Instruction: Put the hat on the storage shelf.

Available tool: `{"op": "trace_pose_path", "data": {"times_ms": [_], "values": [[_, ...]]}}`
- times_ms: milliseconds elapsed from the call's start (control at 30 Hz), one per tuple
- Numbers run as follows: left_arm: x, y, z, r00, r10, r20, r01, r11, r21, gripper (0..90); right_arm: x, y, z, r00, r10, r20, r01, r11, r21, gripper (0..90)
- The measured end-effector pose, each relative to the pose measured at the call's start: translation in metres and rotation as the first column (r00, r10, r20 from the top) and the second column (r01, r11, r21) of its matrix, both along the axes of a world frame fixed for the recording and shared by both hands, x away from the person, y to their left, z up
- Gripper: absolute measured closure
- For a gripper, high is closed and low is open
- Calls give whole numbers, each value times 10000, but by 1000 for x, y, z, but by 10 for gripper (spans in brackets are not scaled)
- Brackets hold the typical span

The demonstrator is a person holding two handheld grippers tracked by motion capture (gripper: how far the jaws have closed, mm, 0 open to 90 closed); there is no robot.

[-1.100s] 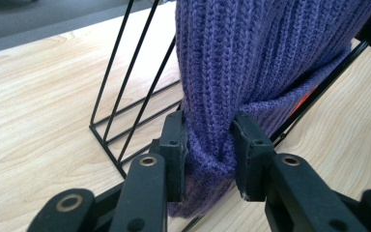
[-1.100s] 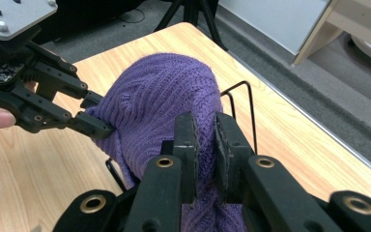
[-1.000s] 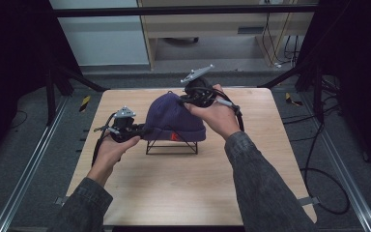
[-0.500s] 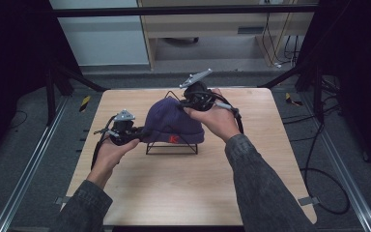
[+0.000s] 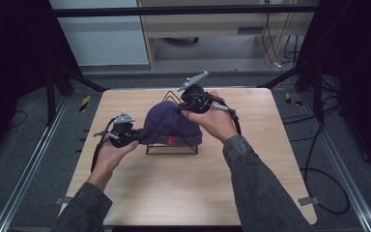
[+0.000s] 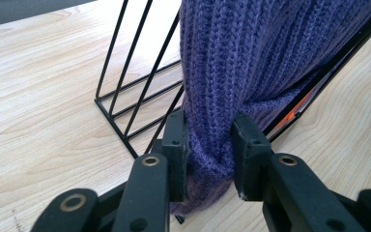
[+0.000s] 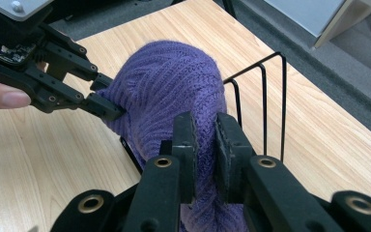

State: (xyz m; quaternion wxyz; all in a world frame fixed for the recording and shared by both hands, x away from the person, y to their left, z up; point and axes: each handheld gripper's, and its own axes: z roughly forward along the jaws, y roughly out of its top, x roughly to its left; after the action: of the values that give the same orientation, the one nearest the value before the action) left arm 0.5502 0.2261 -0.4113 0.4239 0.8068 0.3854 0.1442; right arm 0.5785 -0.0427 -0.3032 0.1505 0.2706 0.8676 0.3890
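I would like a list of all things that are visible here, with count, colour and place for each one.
knit hat: 1, purple, draped over the wire rack at mid-table
wire rack: 1, black, standing mid-table
table: 1, light wood, centre of the high view
left gripper: 1, black, clamped on the hat's left edge
right gripper: 1, black, clamped on the hat's far right side
hands: 2, each holding one gripper

Light wooden tabletop [image 5: 174, 193], rounded corners, on grey floor [image 5: 29, 125]. Yellow-black striped tape strips on floor: one left of table [image 5: 84, 103], one right [image 5: 290, 99]. Aluminium floor rails either side [image 5: 24, 179] [image 5: 343, 179]. Beige wooden cabinet [image 5: 212, 29] and white panel [image 5: 96, 34] at back. Loose black cables [image 5: 319, 188] on floor, right.
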Motion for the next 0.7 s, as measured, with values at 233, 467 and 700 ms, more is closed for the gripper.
{"op": "trace_pose_path", "data": {"times_ms": [233, 467, 700], "values": [[-2, 0, -5, 9999, 114, -43, -113, 9999, 94, 698, -1, 2, -4, 9999, -1, -148, -1, 9999, -120, 798], [-3, 6, -11, 9997, 193, -155, -193, 9998, 4, 699, -1, 7, -10, 9995, 112, -283, -119, 9996, -269, 798], [-2, 5, -12, 9996, 219, -200, -220, 9997, -53, 693, -2, 8, -10, 9997, 73, -248, -81, 9994, -322, 797]]}}
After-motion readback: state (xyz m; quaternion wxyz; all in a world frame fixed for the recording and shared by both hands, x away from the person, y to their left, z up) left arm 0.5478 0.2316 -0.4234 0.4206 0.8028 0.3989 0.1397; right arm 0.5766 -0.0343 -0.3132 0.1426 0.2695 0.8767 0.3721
